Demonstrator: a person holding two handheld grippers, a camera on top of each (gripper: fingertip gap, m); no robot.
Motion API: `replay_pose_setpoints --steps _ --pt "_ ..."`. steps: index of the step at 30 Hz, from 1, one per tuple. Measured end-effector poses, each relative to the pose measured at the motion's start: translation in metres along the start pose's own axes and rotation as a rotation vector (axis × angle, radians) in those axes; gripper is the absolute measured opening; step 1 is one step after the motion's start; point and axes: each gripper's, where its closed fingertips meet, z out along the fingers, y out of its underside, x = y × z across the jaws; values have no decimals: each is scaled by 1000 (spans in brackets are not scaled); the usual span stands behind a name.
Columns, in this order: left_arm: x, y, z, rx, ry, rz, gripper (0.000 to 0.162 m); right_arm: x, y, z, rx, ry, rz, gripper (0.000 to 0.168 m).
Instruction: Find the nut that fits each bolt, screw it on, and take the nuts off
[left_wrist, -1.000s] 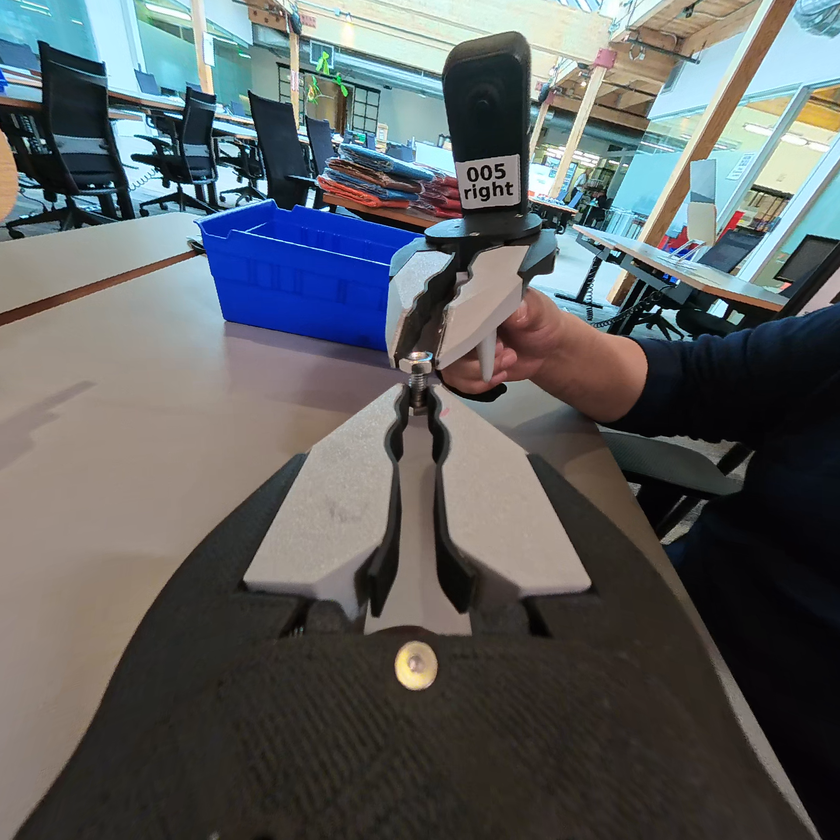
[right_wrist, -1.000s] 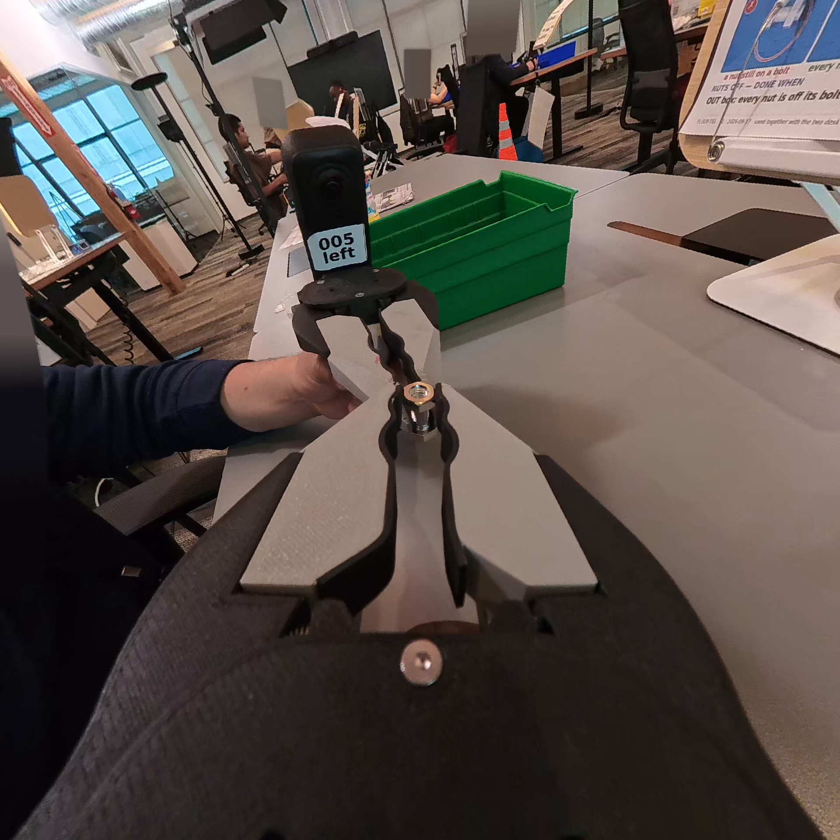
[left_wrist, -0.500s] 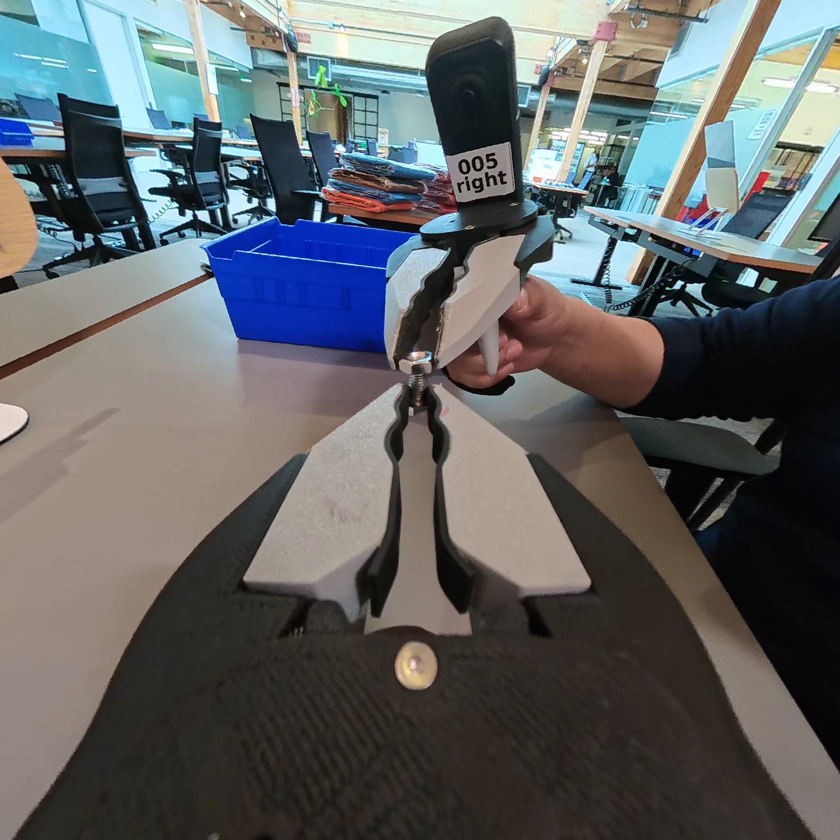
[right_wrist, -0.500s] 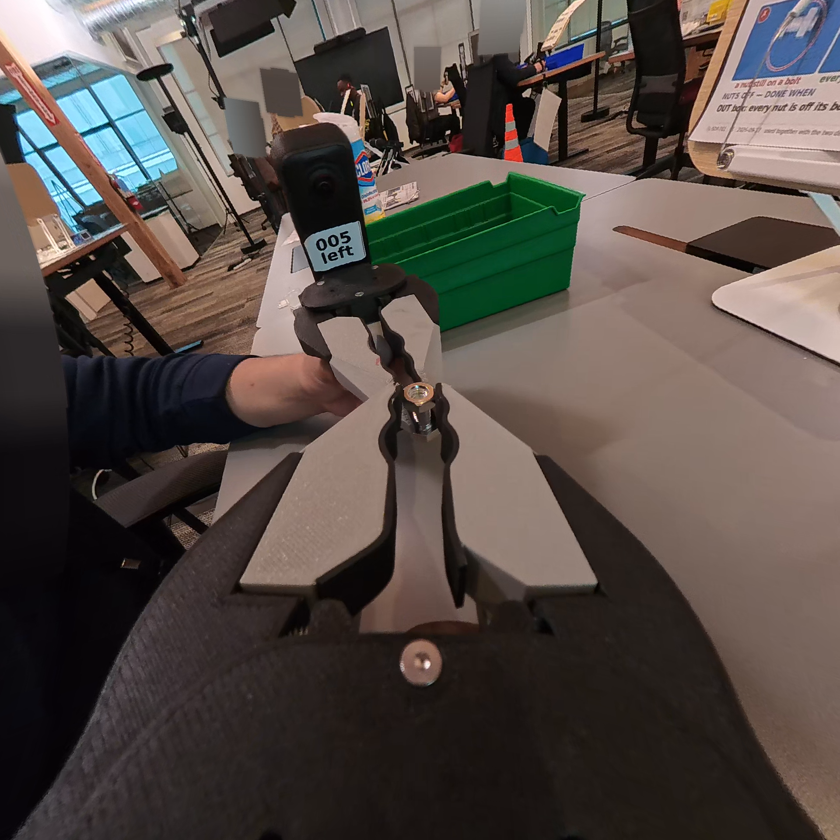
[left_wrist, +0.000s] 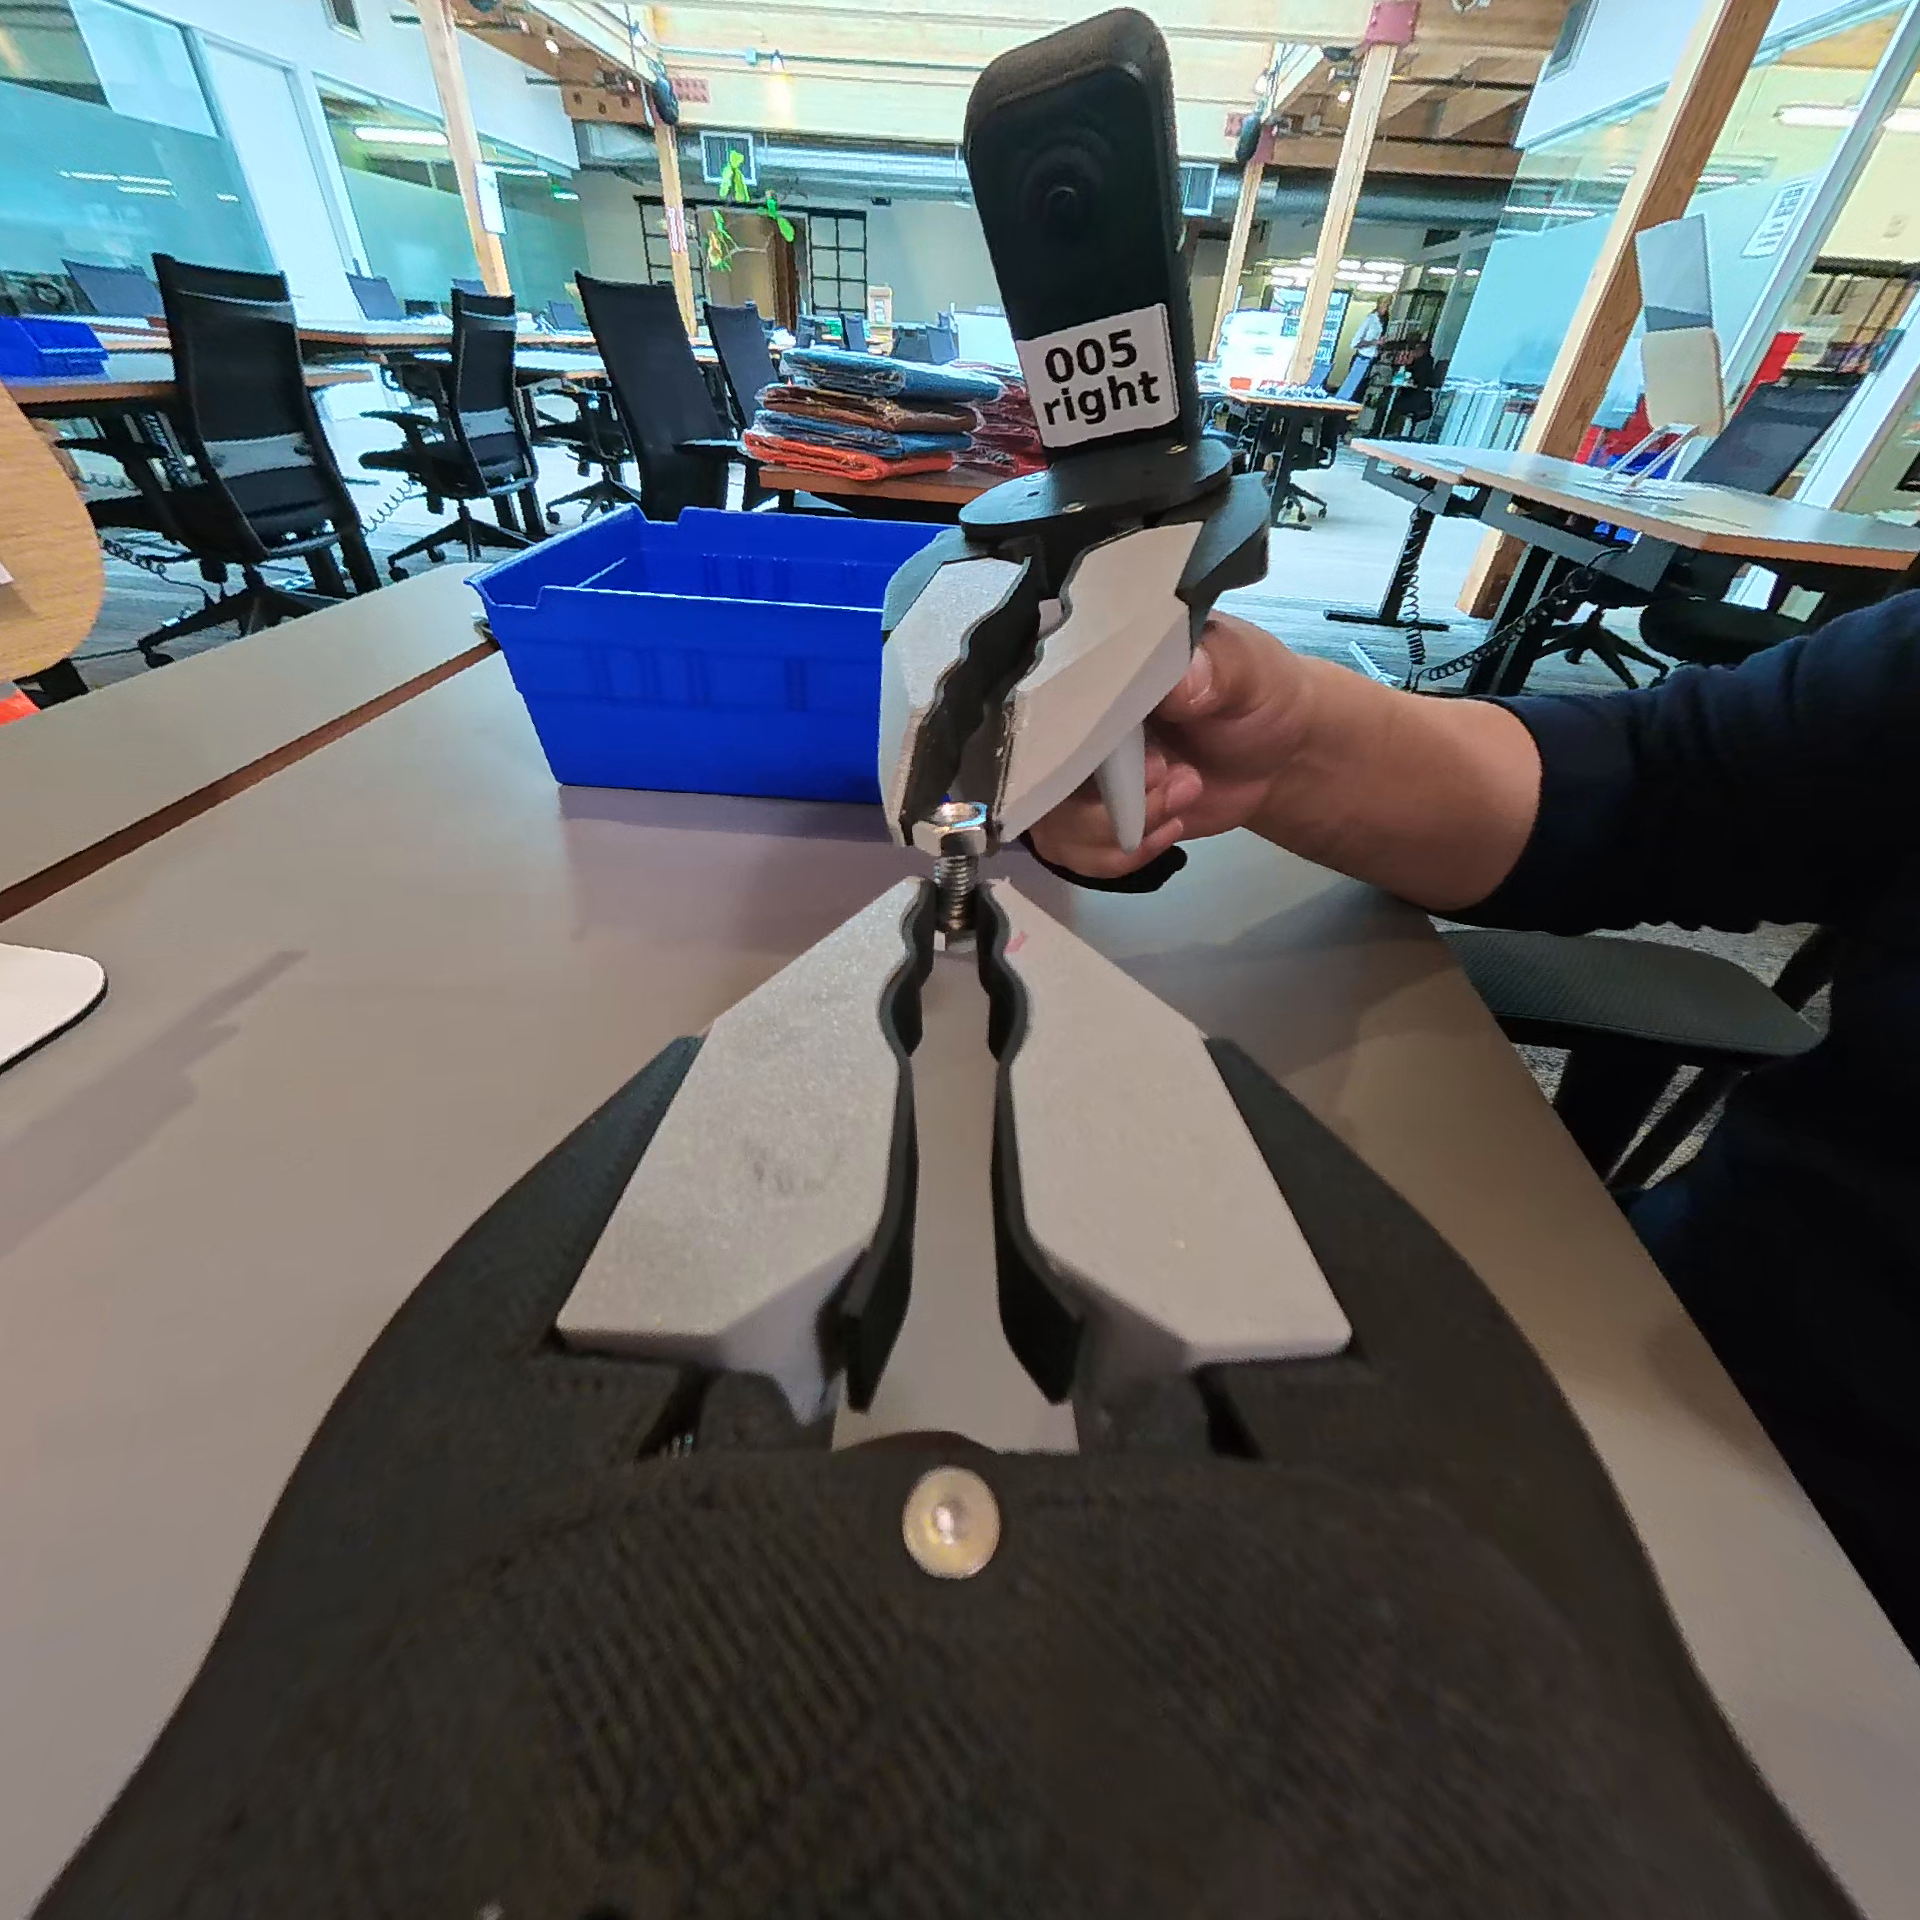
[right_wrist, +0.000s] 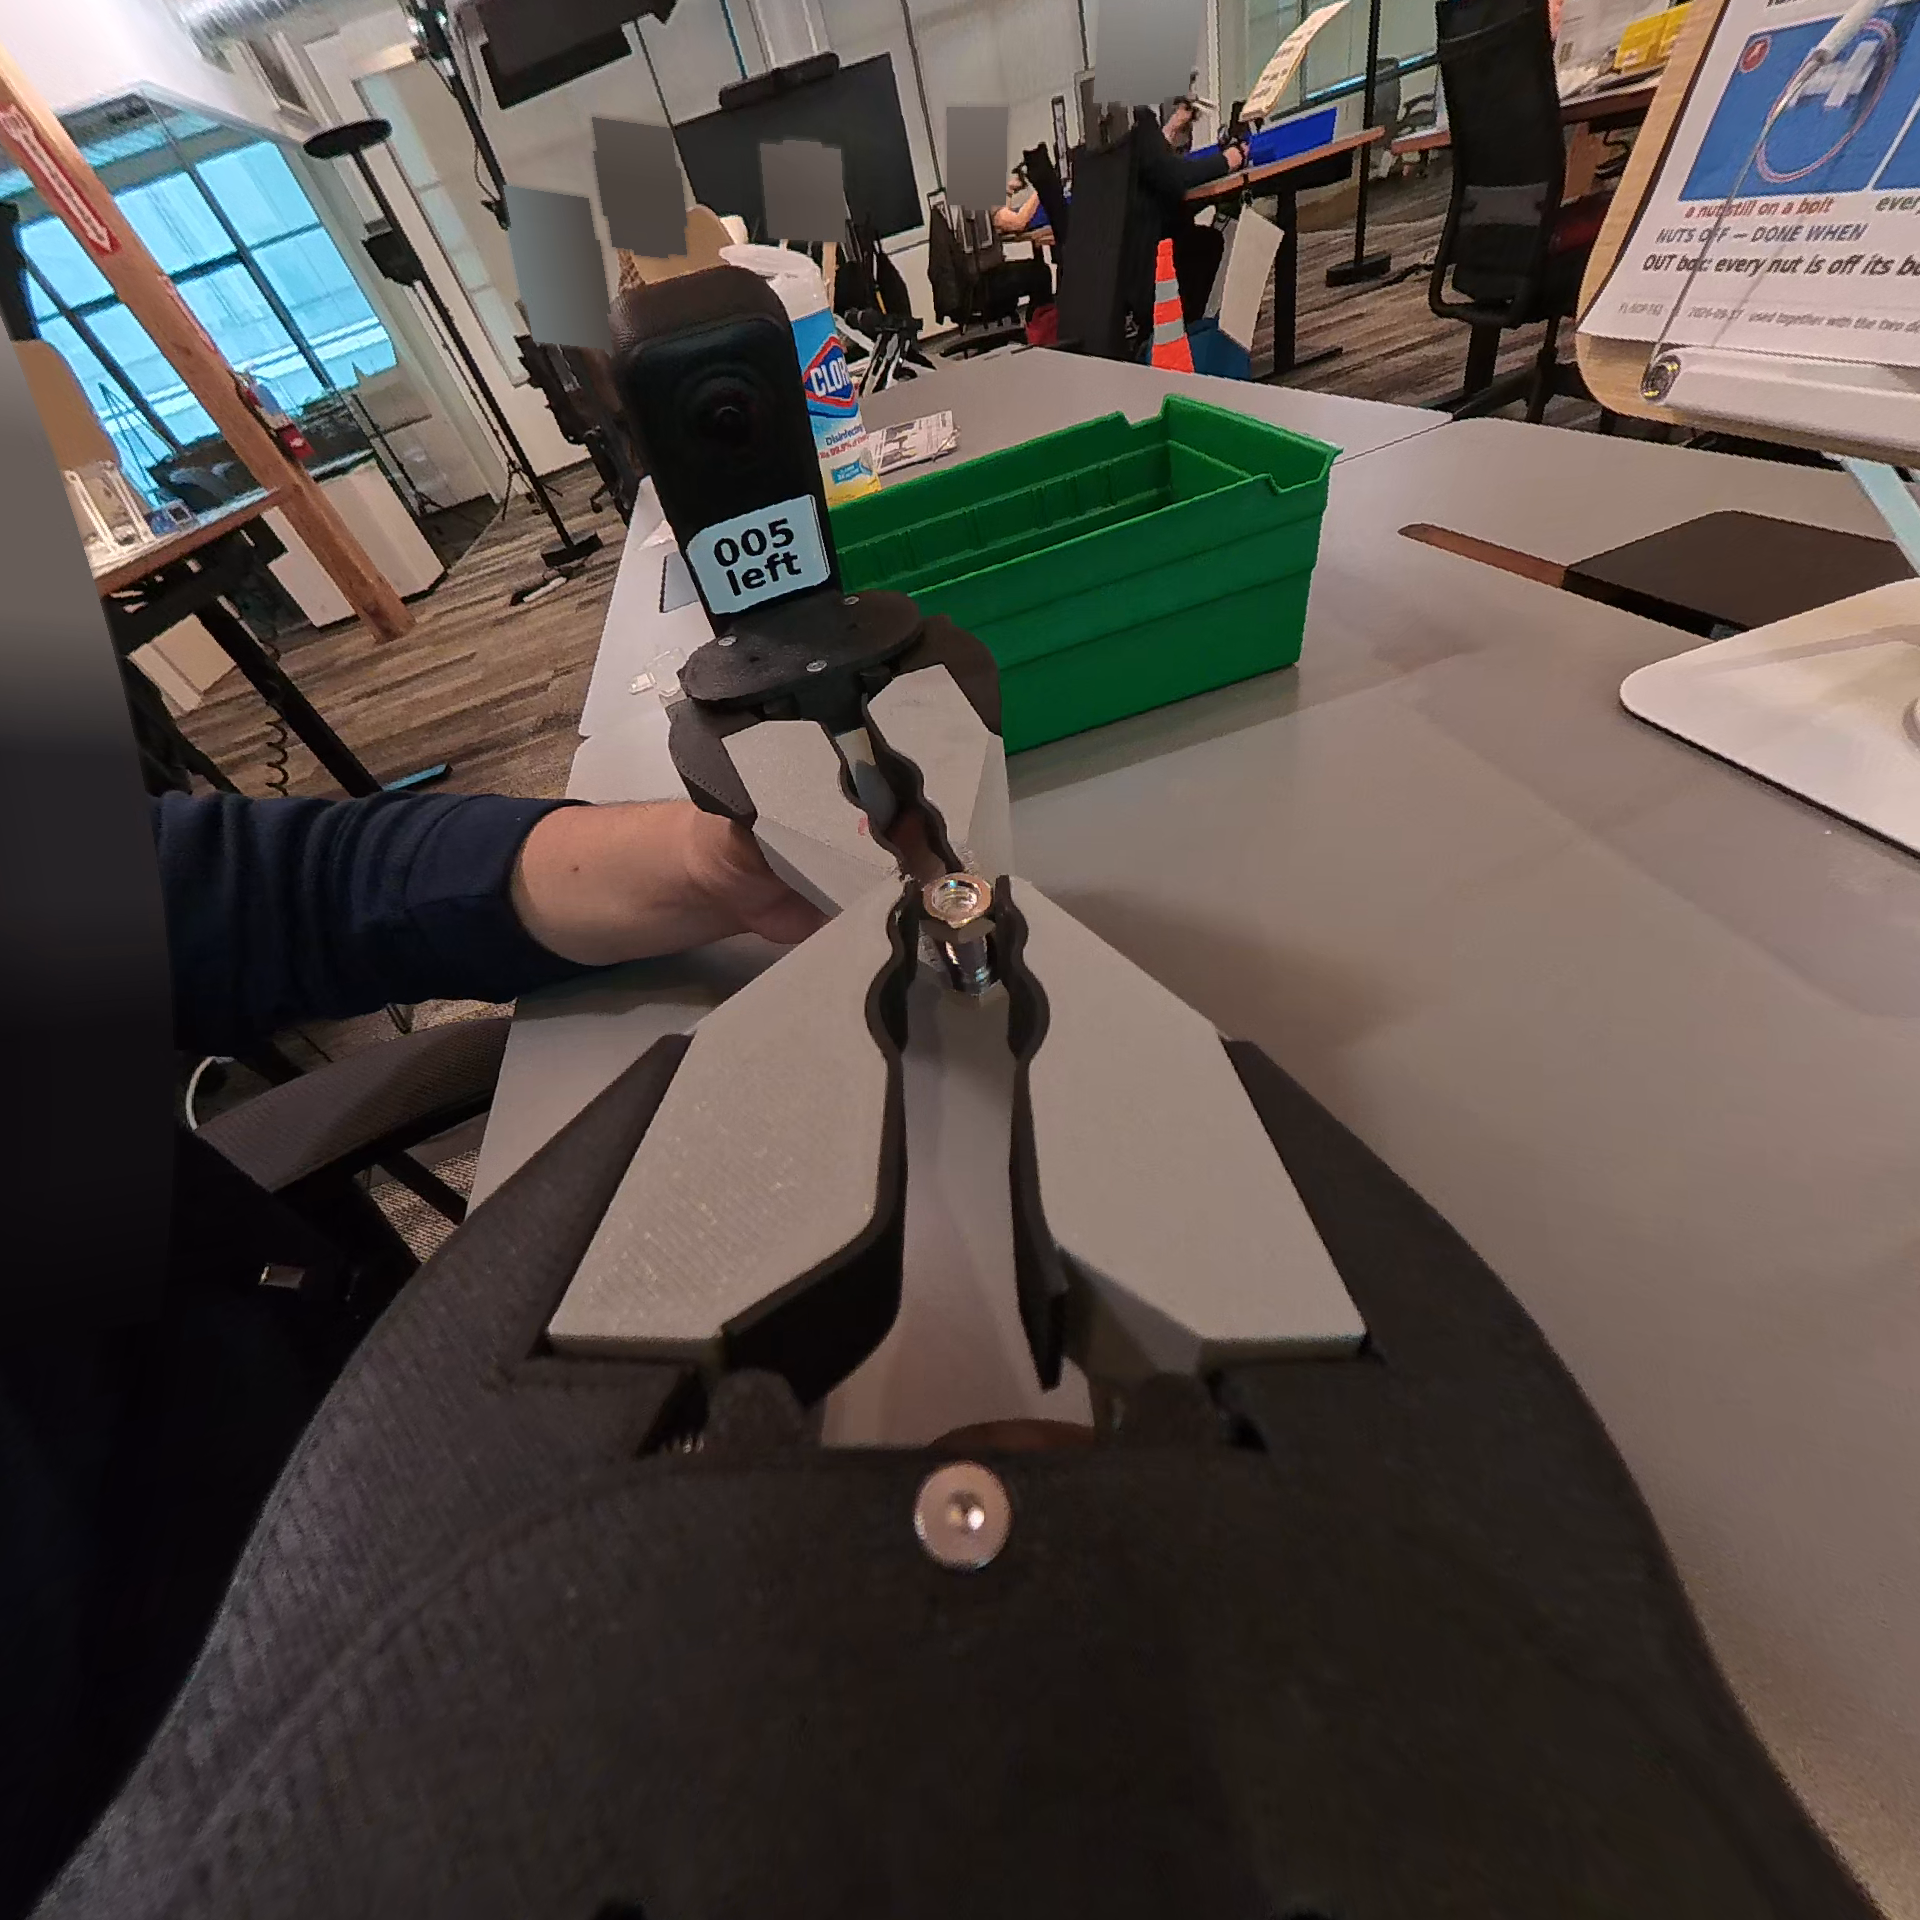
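Note:
In the left wrist view my left gripper (left_wrist: 954, 920) is shut on the lower end of a threaded steel bolt (left_wrist: 951, 883) and holds it upright above the grey table (left_wrist: 416, 987). My right gripper (left_wrist: 951, 821) comes down from above, shut on the hex nut (left_wrist: 956, 831) at the bolt's top. In the right wrist view the right gripper (right_wrist: 956, 925) clamps the nut (right_wrist: 956, 902), whose hole faces the camera. The bolt (right_wrist: 971, 971) runs down behind it. The left gripper (right_wrist: 935, 868) meets it from the far side.
A blue bin (left_wrist: 707, 665) stands on the table behind the grippers in the left wrist view. A green bin (right_wrist: 1091, 582) and a wipes canister (right_wrist: 836, 405) stand behind them in the right wrist view. A white stand base (right_wrist: 1787, 717) with a printed sheet is at the right. My two grippers' fingertips are within a few centimetres of each other.
Both grippers stay shut on the bolt and nut. The pair has shifted and turned slightly, so the bins and background have slid across both views.

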Motion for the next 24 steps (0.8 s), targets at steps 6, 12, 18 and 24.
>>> replay_pose_setpoints --steps 6,12,18,24 --pt "0 -1 0 2 0 -1 5 -1 -1 0 6 -7 2 11" --pt "0 0 0 2 0 0 5 -1 -1 0 10 -7 0 11" --pt "0 0 0 0 0 -3 5 0 -1 0 10 -7 5 11" --pt "0 1 0 -4 1 -10 5 1 0 1 1 -13 20 11"
